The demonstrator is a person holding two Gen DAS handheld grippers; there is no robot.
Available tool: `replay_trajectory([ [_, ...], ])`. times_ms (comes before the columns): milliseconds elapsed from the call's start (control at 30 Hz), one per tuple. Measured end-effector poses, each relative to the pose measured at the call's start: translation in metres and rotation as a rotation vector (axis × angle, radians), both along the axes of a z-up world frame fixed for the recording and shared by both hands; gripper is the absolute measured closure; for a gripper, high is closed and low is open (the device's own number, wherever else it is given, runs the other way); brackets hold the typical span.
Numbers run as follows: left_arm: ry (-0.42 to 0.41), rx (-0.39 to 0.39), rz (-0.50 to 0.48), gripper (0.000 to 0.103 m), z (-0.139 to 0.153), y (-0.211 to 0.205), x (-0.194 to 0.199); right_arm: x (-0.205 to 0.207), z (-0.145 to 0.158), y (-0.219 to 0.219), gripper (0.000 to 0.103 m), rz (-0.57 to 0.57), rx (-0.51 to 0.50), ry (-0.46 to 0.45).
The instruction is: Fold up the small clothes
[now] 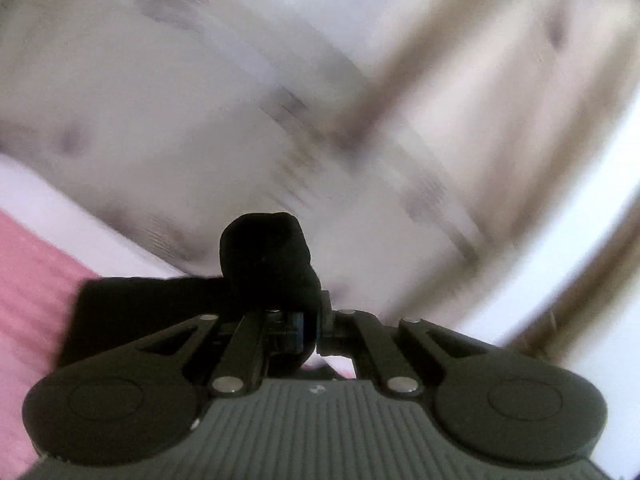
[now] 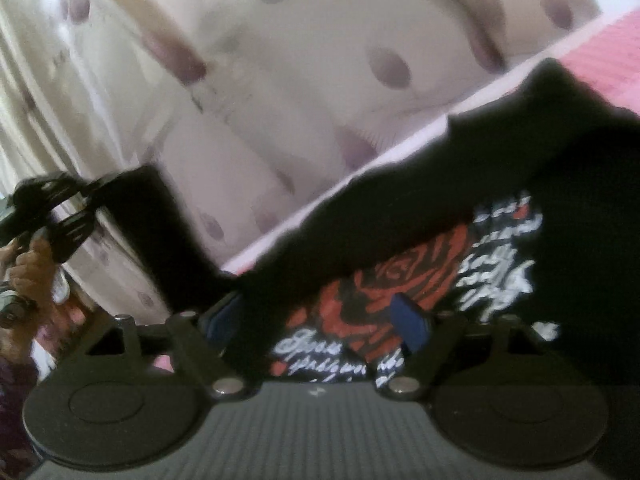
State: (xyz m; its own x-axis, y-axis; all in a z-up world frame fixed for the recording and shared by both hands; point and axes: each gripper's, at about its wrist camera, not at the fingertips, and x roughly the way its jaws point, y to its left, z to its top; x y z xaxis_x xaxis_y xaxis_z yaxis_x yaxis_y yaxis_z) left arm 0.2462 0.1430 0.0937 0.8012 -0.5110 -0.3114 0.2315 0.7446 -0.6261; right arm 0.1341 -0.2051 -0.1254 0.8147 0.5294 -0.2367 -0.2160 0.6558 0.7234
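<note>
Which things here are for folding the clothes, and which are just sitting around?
For the job:
- black T-shirt with the red rose print
- left gripper, shut on a bunch of the shirt
- right gripper, open over the print

Just there:
- pink bed sheet
- spotted curtain behind

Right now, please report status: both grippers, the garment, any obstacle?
Left gripper shut on black shirt. Right gripper open over its red print. Nothing blocking on pink sheet.
</note>
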Motion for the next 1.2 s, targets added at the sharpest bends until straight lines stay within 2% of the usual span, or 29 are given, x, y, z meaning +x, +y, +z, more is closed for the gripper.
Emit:
replay_trajectory([
  [133, 0.044, 0.064, -0.126, 0.099, -0.023, -0.1, 0.022, -0.017, 0.004, -0.032, 0.022, -0.022, 0.034, -0.005],
  [300, 0.116, 0.138, -0.262, 0.098, -0.086, -0.192, 0.054, -0.034, -0.001, -0.075, 0.021, -0.055, 0.11, 0.014],
  [333, 0.121, 0.155, -0.297, 0.094, -0.099, -0.207, 0.059, -0.036, -0.002, -0.082, 0.021, -0.06, 0.118, 0.016],
  [400, 0.125, 0.169, -0.357, 0.058, -0.122, -0.228, 0.065, -0.041, -0.003, -0.092, 0.021, -0.066, 0.127, 0.015],
  [433, 0.127, 0.161, -0.373, 0.02, -0.129, -0.232, 0.069, -0.043, -0.004, -0.097, 0.021, -0.065, 0.126, 0.016],
  [467, 0.107, 0.147, -0.368, 0.002, -0.131, -0.233, 0.06, -0.044, -0.005, -0.1, 0.021, -0.065, 0.125, 0.017],
  [567, 0.008, 0.069, -0.3, 0.0, -0.127, -0.216, 0.045, -0.045, -0.004, -0.107, 0.021, -0.062, 0.129, 0.039],
  [667, 0.029, -0.022, -0.225, 0.0, -0.123, -0.177, 0.037, -0.039, 0.009, -0.114, 0.02, -0.053, 0.122, 0.067],
  [700, 0.034, -0.03, -0.197, 0.0, -0.121, -0.169, 0.03, -0.037, 0.018, -0.114, 0.019, -0.051, 0.089, 0.064],
  [733, 0.042, -0.019, -0.166, 0.0, -0.123, -0.156, 0.021, -0.033, 0.026, -0.113, 0.015, -0.058, 0.036, 0.073],
  [833, 0.063, 0.121, -0.066, 0.0, -0.138, -0.124, -0.013, -0.013, 0.048, -0.11, 0.015, -0.096, -0.171, 0.046],
  [933, 0.097, 0.235, -0.007, 0.0, -0.17, -0.097, -0.045, 0.032, 0.049, -0.11, 0.015, -0.091, -0.311, 0.047],
  [1033, 0.149, 0.231, 0.047, 0.001, -0.201, -0.075, -0.063, 0.081, 0.039, -0.108, 0.015, -0.09, -0.388, 0.076],
  [1100, 0.083, 0.219, 0.07, 0.0, -0.207, -0.063, -0.08, 0.107, 0.03, -0.106, 0.015, -0.064, -0.396, 0.099],
  [1133, 0.071, 0.224, 0.086, 0.0, -0.203, -0.06, -0.086, 0.117, 0.025, -0.105, 0.018, -0.048, -0.388, 0.113],
  [1200, 0.045, 0.233, 0.092, 0.0, -0.203, -0.061, -0.087, 0.132, 0.017, -0.098, 0.069, -0.004, -0.407, 0.142],
])
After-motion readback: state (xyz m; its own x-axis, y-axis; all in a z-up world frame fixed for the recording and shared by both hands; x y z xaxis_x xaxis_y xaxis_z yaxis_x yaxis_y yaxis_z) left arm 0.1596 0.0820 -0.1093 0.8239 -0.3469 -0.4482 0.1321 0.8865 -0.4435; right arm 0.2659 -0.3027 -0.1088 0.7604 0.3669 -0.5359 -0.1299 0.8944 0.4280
